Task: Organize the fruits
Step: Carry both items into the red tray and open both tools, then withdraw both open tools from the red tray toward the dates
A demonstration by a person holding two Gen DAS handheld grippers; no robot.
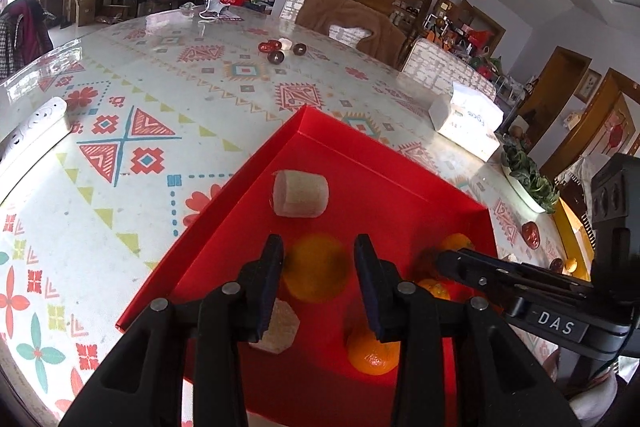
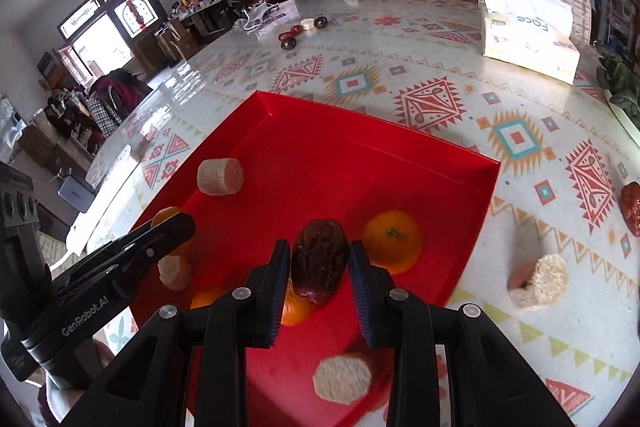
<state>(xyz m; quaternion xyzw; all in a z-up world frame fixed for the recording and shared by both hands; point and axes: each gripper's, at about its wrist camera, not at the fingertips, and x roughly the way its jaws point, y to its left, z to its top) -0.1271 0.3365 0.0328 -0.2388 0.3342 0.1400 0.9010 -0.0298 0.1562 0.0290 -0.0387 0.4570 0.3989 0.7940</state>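
Right hand-held gripper (image 2: 319, 263): I have it closed on a dark red date (image 2: 319, 261) — both pads touch its sides, and it hangs over the red tray (image 2: 400, 163).
Left hand-held gripper (image 1: 319, 261): jaws apart, nothing between the pads; I see it above the tray, with a blurred orange (image 1: 316, 267) below the gap.
Tray contents: another orange (image 2: 394, 241) just right of the date, one more (image 1: 374, 349) near the front, plus pale cylindrical cakes (image 2: 220, 175) — one at the back left, one at the front.
Outside the tray: a cake piece (image 2: 538, 281) on the tabletop (image 2: 440, 67) to the right, a red date (image 2: 631, 207) near the edge.
Far side: a small cluster of dates (image 1: 280, 51); a tissue box (image 2: 532, 39).
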